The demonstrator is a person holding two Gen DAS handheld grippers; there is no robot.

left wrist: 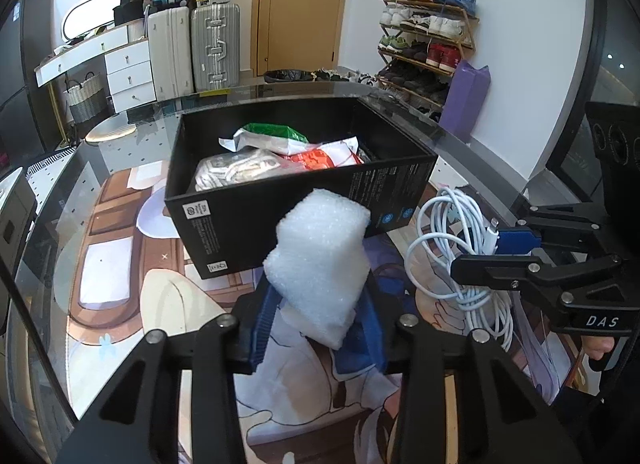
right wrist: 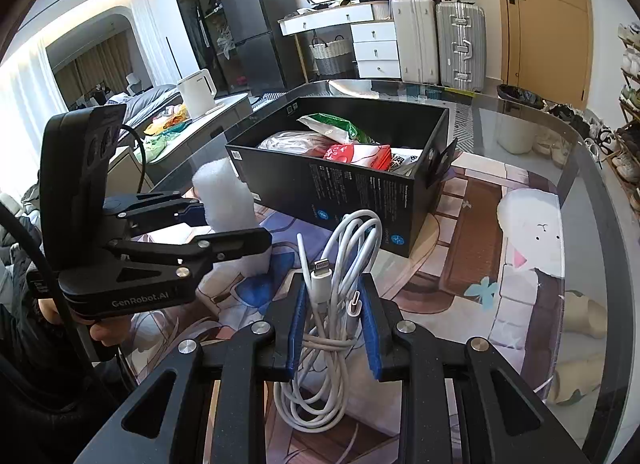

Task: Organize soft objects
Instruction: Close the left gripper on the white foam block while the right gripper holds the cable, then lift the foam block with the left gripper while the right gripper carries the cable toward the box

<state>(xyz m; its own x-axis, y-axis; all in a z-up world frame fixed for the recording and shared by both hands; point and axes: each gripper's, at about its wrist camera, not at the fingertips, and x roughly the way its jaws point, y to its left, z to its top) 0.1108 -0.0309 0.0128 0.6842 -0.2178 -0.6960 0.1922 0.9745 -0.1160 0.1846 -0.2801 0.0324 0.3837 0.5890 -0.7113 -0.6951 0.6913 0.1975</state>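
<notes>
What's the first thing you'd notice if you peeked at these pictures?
Probably the puffy white foam block, squeezed in the left claw just in front of the black box. Next, the bundle of white cable pinched in the right claw beside it. The box already holds colourful snack packets, and it sits on a glass table over a cartoon picture.

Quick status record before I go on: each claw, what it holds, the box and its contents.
left claw: shut on the white foam block, held in front of the box
right claw: shut on the coiled white cable
black box: open, on the glass table beyond both claws
box contents: green-and-white packet, red-and-white packet, silvery packet
still to place: foam block and cable, neither in the box yet
</notes>
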